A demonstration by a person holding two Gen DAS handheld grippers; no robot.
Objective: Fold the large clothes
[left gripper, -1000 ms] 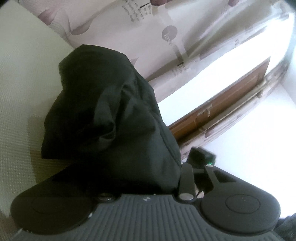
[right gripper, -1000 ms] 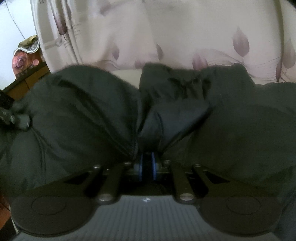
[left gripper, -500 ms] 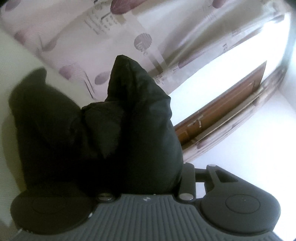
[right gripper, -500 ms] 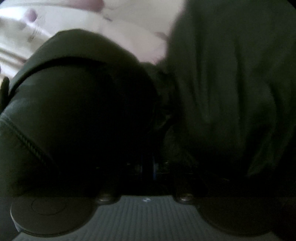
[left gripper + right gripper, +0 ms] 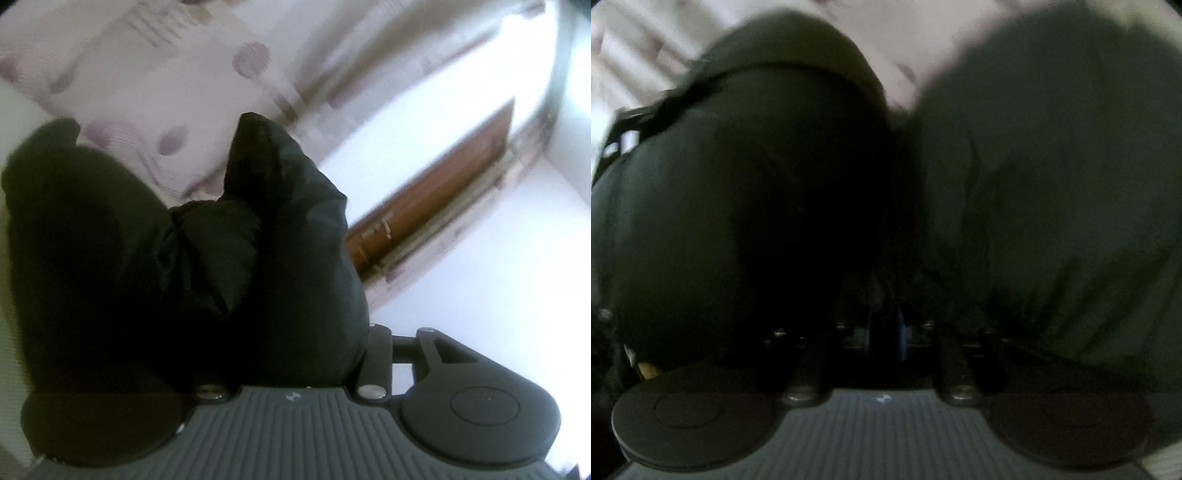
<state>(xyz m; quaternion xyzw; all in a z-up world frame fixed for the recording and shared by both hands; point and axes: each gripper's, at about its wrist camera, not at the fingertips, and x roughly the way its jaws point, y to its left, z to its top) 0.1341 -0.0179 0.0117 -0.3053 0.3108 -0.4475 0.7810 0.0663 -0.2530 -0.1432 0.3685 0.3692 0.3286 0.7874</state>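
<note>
A large black garment (image 5: 207, 266) fills the left half of the left wrist view, bunched up in front of my left gripper (image 5: 291, 369). The cloth covers the fingers, which appear shut on it. In the right wrist view the same black garment (image 5: 1052, 184) hangs in two dark bulges across almost the whole frame. My right gripper (image 5: 886, 332) is shut on a fold of it; its blue pads (image 5: 903, 332) show pressed together. The view is dark and blurred.
A pale sheet with purple leaf print (image 5: 155, 74) lies behind the garment. A brown wooden frame (image 5: 436, 184) and bright white surface (image 5: 498, 258) sit to the right. The printed sheet also shows in the right wrist view (image 5: 905, 59).
Both grippers have lifted and swung with the garment. In the right wrist view the cloth has come much closer and darkened the frame. The left view has tilted.
</note>
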